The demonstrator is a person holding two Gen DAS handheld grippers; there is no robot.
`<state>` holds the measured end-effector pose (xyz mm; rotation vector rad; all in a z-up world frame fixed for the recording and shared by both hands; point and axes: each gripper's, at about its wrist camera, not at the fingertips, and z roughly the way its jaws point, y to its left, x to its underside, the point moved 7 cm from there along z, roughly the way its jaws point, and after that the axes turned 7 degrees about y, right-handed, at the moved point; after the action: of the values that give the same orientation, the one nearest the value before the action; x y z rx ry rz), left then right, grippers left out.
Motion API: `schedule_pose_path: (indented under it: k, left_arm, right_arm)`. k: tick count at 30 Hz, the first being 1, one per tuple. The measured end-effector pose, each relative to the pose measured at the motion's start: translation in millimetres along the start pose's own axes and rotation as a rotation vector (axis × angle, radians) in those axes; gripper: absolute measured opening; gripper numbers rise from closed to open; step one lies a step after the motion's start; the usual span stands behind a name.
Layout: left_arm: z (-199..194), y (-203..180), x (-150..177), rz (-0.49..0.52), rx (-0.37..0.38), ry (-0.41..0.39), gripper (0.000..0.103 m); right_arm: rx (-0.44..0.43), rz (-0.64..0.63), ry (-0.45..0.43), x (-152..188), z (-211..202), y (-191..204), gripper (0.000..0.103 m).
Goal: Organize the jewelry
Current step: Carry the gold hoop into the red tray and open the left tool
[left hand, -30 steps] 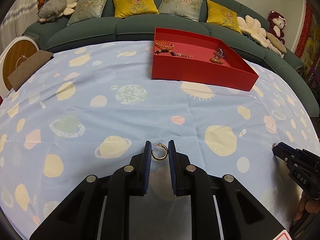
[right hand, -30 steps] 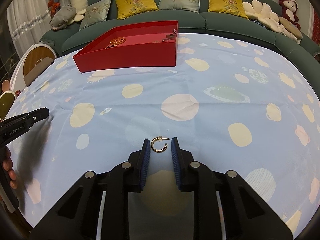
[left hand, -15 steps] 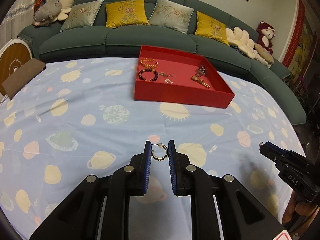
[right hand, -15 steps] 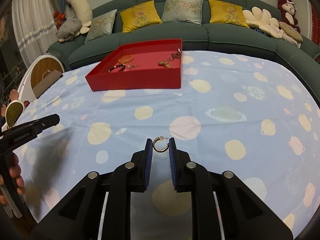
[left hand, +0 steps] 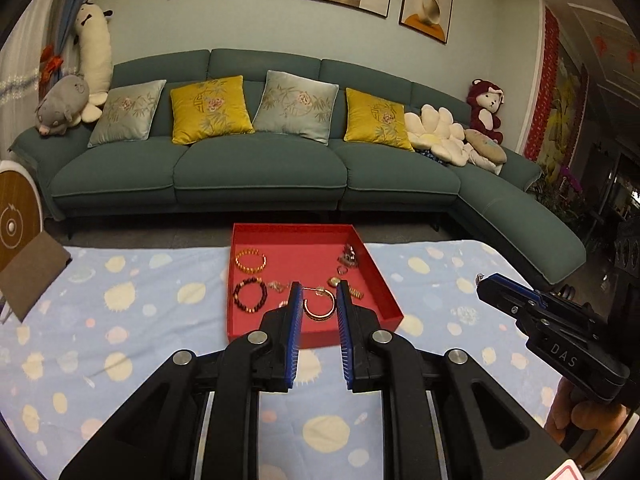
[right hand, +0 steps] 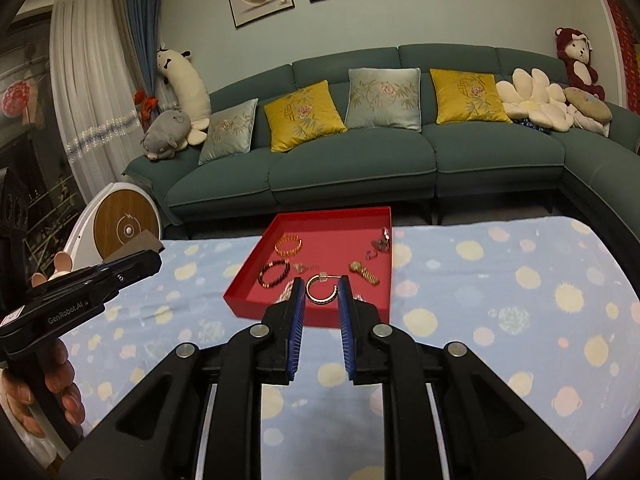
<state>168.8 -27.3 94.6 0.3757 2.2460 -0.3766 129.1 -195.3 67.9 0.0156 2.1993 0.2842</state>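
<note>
Between the blue pads of the left claw (left hand: 318, 300) hangs a gold hoop earring (left hand: 319, 304), pinched at a narrow gap, its open C facing the camera and its post lying crosswise from pad to pad. The right claw (right hand: 319, 294) grips the matching hoop earring (right hand: 322, 290) the same way, also narrowly closed on it. Both earrings are off the table (left hand: 120, 360), carried in the air.

What the coming move turns on is the red tray (left hand: 384, 280): it lies straight ahead of and below both claws, at the far edge of the table near the green sofa (left hand: 260, 176). From the left wrist view the tray sits dead ahead with its near wall just beyond the pads; from the right wrist view it lies ahead and slightly to the left. Neither hand looks clearly nearer.

Inside the tray already rest a gold bead bracelet (left hand: 250, 261), a dark bead bracelet (left hand: 250, 295) and smaller pieces on the right side. The clearest bare floor seems to be the near middle, so I judge both earrings should travel forward and down to there.
</note>
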Motion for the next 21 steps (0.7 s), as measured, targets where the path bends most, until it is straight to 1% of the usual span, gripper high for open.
schedule_pose_path:
  k: [2,4,7,10,13,17,21]
  left_arm:
    - [11,2,-15,0.018,-0.012,-0.011,0.015]
    - [26,5,-26,0.029,-0.022,-0.006,0.015]
    - [55,14,-36,0.009,-0.022,0.022,0.015]
    - [82,23,-39,-0.014,-0.037,0.048,0.015]
    - [104,30,-39,0.000,-0.065,0.073,0.015]
    - [122,39,-37,0.010,-0.082,0.093,0.015]
    - [140,44,-33,0.019,-0.099,0.116,0.015]
  right_arm:
    - [-0.006,-0.001,-0.010,-19,7,-1,0.016]
    - [-0.007,-0.006,-0.010,-33,20,-2,0.016]
    - [-0.006,-0.015,0.008,-46,47,-3,0.016]
    - [-0.014,-0.009,0.043,-49,75,-4,0.016]
    - [-0.022,0.003,0.074,-50,102,-4,0.016]
    - [-0.014,0.000,0.105,-48,131,-3,0.016]
    - [-0.011,0.011,0.132,-43,151,-7,0.016]
